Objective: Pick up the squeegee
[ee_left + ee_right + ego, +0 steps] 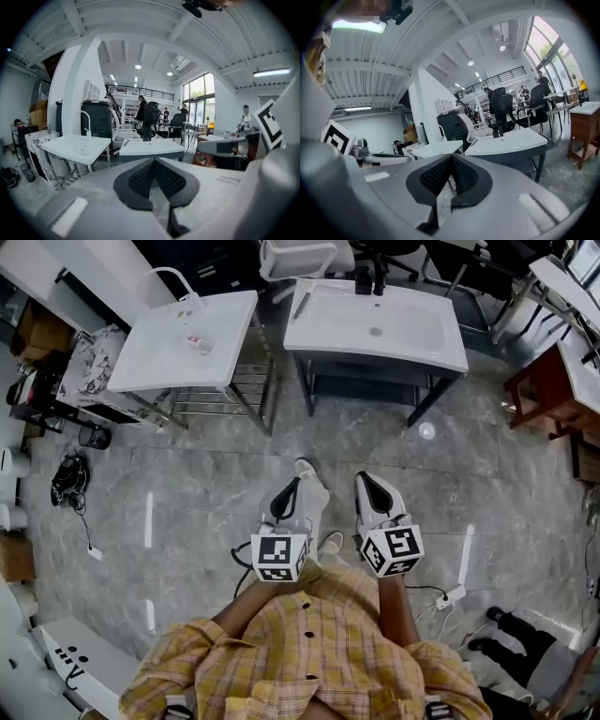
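Left gripper and right gripper side by side
Both closed and empty, held before the waist, tipped slightly downward.

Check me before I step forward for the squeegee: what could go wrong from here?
Both the left gripper and right gripper are shut, so they could knock the slim tool, likely the squeegee, off the sink's rim unless opened. The power strip on the floor could trip you.

Floor is finished in glossy grey stone-look tile; basin is glazed smooth white; left gripper is moulded in matt grey plastic.
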The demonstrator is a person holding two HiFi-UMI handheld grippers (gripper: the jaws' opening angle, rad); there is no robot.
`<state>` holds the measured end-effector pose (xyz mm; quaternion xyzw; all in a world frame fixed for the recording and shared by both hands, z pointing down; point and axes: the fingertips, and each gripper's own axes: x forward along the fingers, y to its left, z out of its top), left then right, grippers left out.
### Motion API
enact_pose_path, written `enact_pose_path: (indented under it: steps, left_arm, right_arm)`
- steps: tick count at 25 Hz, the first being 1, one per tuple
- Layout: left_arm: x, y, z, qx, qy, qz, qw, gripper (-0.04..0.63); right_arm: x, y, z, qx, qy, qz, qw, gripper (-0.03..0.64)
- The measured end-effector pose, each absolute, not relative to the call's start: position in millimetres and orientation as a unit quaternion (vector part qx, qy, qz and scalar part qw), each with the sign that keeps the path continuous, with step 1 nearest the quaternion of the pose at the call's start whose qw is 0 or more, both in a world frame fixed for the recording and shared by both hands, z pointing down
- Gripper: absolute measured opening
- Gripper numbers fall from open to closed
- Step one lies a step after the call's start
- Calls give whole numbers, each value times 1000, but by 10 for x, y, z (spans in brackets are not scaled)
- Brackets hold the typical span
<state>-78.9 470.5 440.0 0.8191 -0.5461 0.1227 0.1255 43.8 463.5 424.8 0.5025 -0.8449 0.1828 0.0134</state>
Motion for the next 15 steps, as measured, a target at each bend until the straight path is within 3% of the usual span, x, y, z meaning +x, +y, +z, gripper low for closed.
enact_pose_path:
  steps: [15]
  left_arm:
    - [-645,3427,4652,816,-546,103,160,0]
  right_arm:
    - [600,3425,4475,508,-840,186,48,-9]
